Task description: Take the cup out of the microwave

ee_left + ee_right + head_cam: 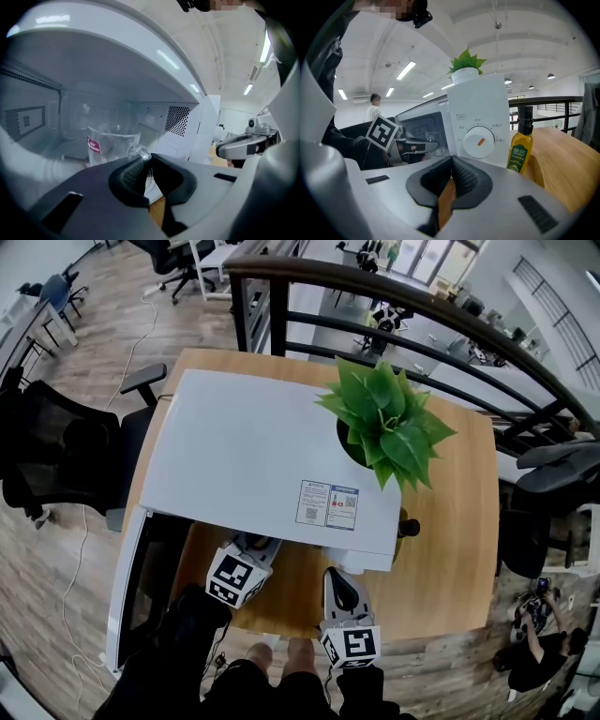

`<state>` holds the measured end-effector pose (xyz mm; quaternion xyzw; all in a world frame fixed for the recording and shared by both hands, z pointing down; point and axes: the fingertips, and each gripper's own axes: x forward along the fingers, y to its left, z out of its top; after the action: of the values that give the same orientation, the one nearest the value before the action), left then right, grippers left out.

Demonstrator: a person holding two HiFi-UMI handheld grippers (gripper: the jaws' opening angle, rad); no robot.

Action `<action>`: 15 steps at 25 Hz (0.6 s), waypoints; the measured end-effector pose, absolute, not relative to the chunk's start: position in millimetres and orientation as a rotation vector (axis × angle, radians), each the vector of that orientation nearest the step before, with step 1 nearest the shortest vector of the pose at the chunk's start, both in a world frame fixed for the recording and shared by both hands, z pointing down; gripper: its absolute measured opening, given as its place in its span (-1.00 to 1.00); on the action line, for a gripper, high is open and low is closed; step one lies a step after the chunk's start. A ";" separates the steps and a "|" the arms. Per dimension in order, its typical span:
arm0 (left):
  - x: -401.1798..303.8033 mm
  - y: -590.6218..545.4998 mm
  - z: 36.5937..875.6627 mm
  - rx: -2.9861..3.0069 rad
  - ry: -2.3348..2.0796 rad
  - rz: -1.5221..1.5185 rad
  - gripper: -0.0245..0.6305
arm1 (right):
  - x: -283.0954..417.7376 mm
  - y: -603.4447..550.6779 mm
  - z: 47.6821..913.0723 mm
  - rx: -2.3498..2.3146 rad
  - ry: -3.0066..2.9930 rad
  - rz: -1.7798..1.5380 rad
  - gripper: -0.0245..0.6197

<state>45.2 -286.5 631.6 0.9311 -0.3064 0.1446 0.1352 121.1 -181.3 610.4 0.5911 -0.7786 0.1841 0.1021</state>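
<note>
Glass cup (112, 143) sits inside the open microwave (93, 70), right at the left gripper (146, 159) tips. Its jaws are clamped on the cup's handle (139, 152). Right gripper (451, 161) is closed and empty, outside by the dial.

A light wooden surface (455, 521) with rounded corners stands on a wood-plank floor (56, 559). A white microwave (253, 451) sits directly on it, covering most of its left and middle. The microwave's door (127, 592) hangs open past the surface's left front edge. Just beside the microwave's right front corner stands a small upright bottle (520, 149) of yellow oil with a dark cap. Wood shows along the surface's right side and front strip.
</note>
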 end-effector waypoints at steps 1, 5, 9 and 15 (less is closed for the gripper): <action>46.0 -283.8 630.8 2.703 -0.880 0.415 -0.83 | 121.3 -180.8 609.3 1.747 -2.300 0.541 -0.88; 48.5 -274.2 628.0 2.716 -0.864 0.405 -0.84 | 122.8 -178.6 604.9 1.749 -2.303 0.531 -0.88; 48.5 -266.3 622.8 2.719 -0.867 0.378 -0.84 | 124.6 -174.2 601.0 1.747 -2.307 0.519 -0.88; 45.5 -250.4 609.7 2.730 -0.881 0.344 -0.84 | 123.1 -164.3 591.9 1.739 -2.323 0.496 -0.88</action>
<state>45.5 -250.4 609.7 0.9374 -0.3024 0.1181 0.1261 123.1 -164.3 591.9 0.5878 -0.7852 0.1678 0.0987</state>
